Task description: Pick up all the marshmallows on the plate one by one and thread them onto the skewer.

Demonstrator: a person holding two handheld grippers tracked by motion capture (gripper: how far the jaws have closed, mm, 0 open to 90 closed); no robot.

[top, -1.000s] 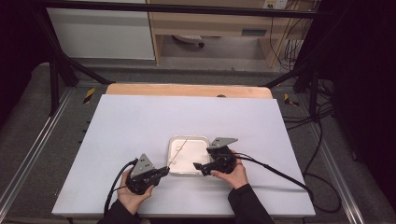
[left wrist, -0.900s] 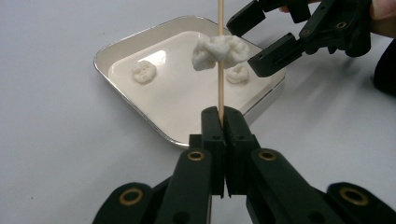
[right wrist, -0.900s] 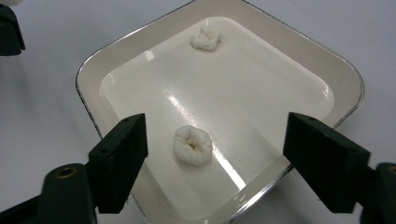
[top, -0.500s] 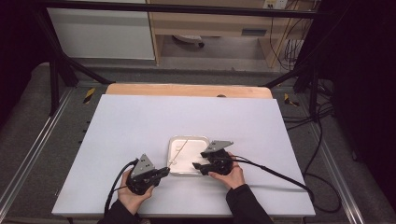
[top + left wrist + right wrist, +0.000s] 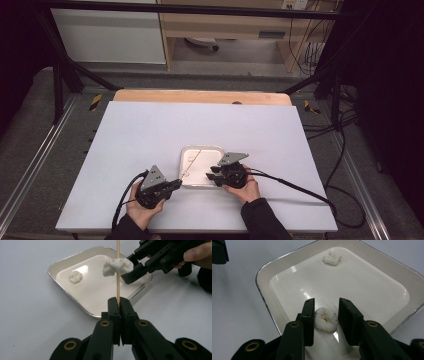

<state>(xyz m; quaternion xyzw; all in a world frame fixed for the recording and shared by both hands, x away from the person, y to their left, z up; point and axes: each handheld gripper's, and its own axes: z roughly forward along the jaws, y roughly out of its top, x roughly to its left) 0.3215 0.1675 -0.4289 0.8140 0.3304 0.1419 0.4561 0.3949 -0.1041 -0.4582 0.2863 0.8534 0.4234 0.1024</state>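
Your left gripper (image 5: 117, 305) is clenched on the skewer (image 5: 118, 272). Your right gripper (image 5: 325, 318) has just been closing around a white lump (image 5: 326, 322) in the tray (image 5: 265, 272), a gap remaining on one side.

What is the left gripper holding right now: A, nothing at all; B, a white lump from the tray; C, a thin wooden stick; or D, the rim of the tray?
C: in the left gripper view the left gripper has its jaws shut on a thin wooden stick that stands up from between them, over the tray.
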